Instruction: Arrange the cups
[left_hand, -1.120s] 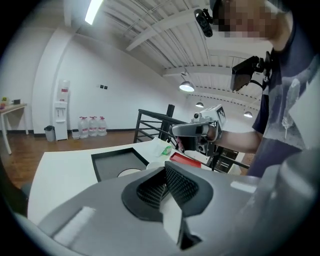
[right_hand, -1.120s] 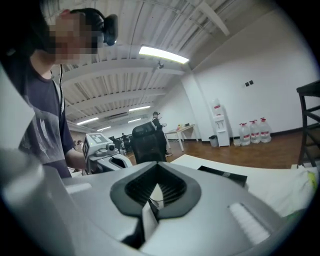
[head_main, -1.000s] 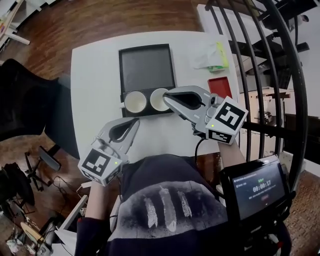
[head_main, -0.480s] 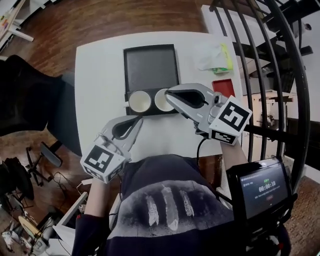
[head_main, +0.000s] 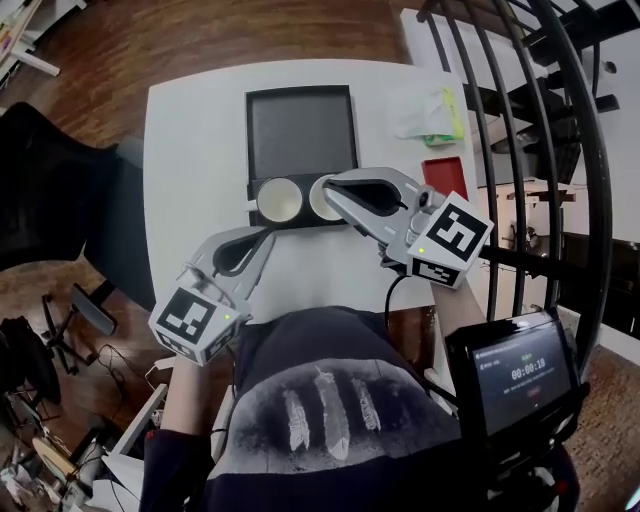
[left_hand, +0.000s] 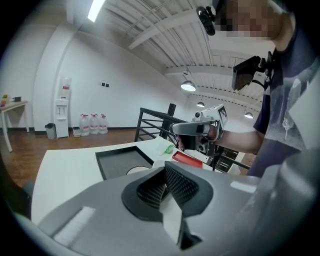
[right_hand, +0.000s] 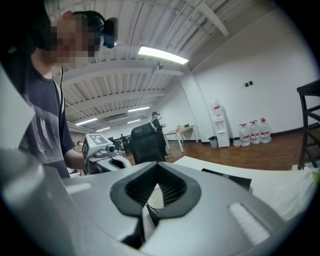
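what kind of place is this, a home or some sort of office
Most likely an open-plan office or lab space, not a home: a water dispenser with spare bottles by the wall, an office chair, and a strip light on an exposed ceiling.

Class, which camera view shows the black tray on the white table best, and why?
The head view: it looks down on nearly the whole black tray, cups at its near end. The left gripper view shows only part, at a low angle; the right gripper view just a thin dark edge.
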